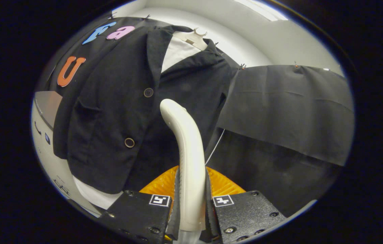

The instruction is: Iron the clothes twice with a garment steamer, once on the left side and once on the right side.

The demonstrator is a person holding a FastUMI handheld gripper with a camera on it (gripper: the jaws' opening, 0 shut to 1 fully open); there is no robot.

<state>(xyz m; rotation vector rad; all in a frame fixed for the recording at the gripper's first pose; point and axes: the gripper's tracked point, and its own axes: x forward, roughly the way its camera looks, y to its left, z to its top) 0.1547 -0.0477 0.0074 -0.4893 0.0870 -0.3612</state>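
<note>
A black jacket [117, 112] hangs on a white hanger [195, 37] over a white shirt [178, 51], against the booth's black cloth wall. It has two buttons down its front edge. My gripper [191, 200] is shut on the white curved handle of the garment steamer [186, 149]. The handle rises between my fingers and its upper end bends toward the jacket, level with the gap between the two buttons, just right of the jacket's front edge. Whether the steamer head touches the cloth is hidden.
An orange ribbed part [222, 184] sits right behind my fingers. A thin white cord [215, 145] runs down beside the steamer. Black cloth [286, 108] hangs to the right of the jacket. A white wall [52, 162] lies to the left.
</note>
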